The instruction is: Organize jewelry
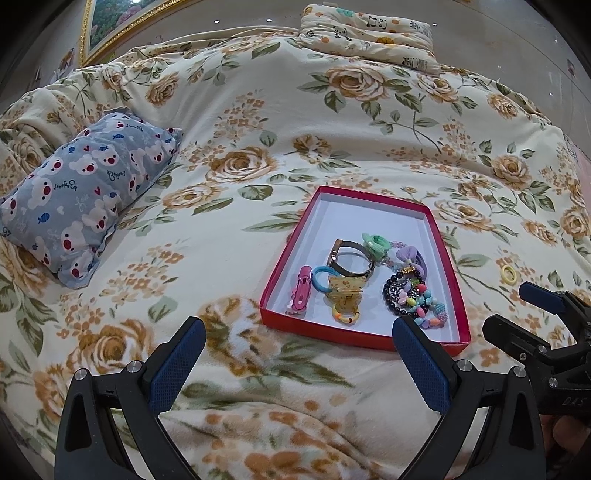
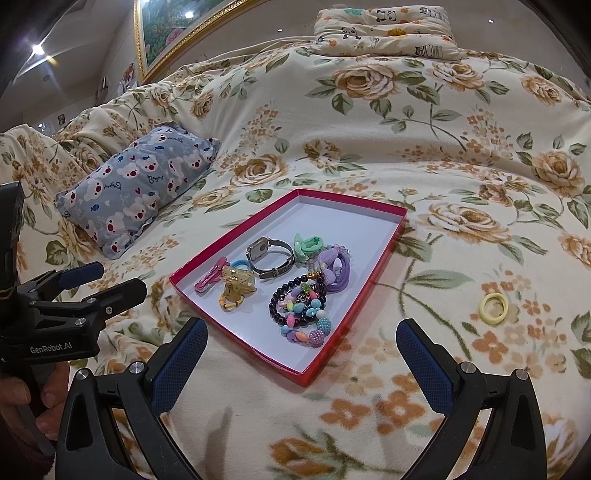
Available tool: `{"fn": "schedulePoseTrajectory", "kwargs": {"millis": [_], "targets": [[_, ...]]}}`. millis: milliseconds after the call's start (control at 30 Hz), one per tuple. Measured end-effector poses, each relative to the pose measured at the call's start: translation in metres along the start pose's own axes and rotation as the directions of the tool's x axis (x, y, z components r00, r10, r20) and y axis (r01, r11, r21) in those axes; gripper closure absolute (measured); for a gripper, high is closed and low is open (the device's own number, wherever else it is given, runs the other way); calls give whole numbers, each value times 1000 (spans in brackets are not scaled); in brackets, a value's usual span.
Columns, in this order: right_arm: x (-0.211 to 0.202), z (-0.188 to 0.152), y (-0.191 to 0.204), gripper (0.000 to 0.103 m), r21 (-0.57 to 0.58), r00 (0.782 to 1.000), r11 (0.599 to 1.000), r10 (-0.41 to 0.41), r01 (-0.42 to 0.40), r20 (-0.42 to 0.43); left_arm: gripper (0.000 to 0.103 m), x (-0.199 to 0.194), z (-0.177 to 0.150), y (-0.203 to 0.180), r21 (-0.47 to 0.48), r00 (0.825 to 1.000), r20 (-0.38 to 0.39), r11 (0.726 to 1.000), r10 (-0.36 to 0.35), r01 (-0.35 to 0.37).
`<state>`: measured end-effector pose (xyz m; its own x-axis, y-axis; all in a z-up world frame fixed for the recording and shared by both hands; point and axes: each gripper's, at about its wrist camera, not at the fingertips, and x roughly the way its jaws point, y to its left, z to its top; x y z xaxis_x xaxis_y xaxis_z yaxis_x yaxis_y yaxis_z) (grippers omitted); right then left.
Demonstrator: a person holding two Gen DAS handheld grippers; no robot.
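Observation:
A shallow red box [image 1: 275, 262] [image 2: 354, 302] with a white floor lies on the floral bedspread. It holds a watch [image 1: 351, 258] [image 2: 269, 254], a pink hair clip [image 1: 301, 291], a yellow claw clip [image 2: 236, 282], hair ties and bead bracelets [image 1: 417, 299] [image 2: 301, 314]. A yellow hair tie [image 1: 508, 274] [image 2: 493, 303] lies on the bedspread right of the box. My left gripper [image 1: 299, 332] is open and empty just in front of the box. My right gripper [image 2: 302, 334] is open and empty over the box's near corner, with the yellow tie ahead to its right.
A grey bear-print pillow [image 1: 85, 199] [image 2: 144, 177] lies left of the box. A folded panda-print quilt [image 1: 369, 33] [image 2: 384, 33] sits at the far edge. A gold-framed picture [image 2: 166, 33] leans at the back left. Each gripper shows in the other's view.

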<state>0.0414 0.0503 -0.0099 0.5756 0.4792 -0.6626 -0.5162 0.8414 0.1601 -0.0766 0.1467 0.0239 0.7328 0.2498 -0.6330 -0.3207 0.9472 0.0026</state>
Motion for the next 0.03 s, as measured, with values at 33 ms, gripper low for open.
{"fn": "schedulePoseTrajectory", "kwargs": {"millis": [33], "targets": [[1, 0, 0, 0, 0, 1000, 1000, 0, 0, -1, 1, 0, 0, 0, -1, 1000, -2, 1000, -2, 2]]}}
